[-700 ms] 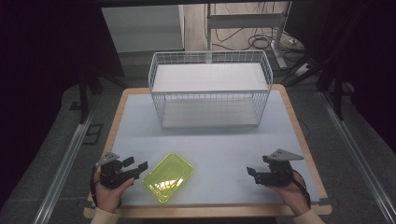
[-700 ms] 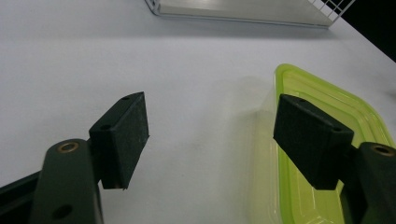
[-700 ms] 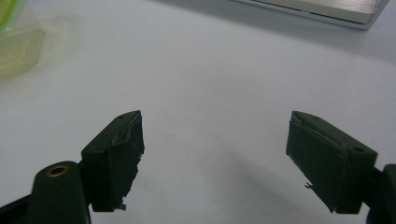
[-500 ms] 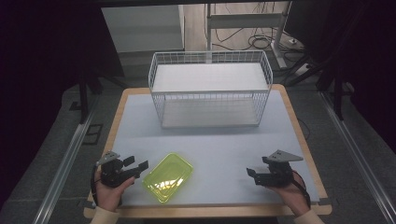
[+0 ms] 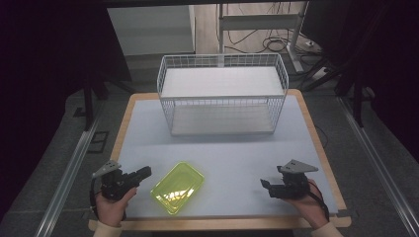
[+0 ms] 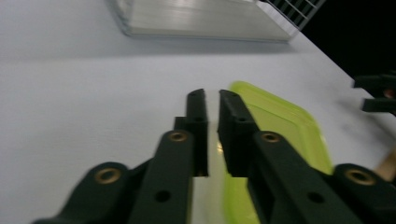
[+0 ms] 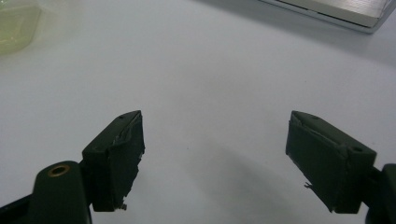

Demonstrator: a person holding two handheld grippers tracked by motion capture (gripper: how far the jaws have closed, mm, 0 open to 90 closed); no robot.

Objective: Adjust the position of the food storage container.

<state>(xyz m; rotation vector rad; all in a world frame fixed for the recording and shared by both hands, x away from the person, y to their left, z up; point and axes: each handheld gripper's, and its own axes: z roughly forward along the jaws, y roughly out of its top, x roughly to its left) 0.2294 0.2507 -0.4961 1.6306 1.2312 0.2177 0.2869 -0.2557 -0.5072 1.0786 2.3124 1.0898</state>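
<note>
A translucent lime-green tray [image 5: 178,187] lies flat near the table's front edge, left of centre. My left gripper [image 5: 144,172] is held just to its left, pointing at it, its jaws nearly together. In the left gripper view the two black jaws [image 6: 212,93] stand a thin slit apart with nothing between them, and the tray [image 6: 280,121] lies just past the right jaw. My right gripper [image 5: 265,184] is at the front right, well away from the tray. Its jaws [image 7: 215,121] stand wide open over bare table, with the tray [image 7: 14,23] far off at the upper left.
A white wire basket [image 5: 222,94] with a pale floor stands at the back middle of the grey table top [image 5: 232,148], which has a wooden border. The basket's lower edge [image 6: 201,23] shows far ahead of the left gripper. Dark floor and cables surround the table.
The left gripper's jaws, apart earlier, have come nearly together beside the tray. The right gripper and the tray have stayed where they were.
</note>
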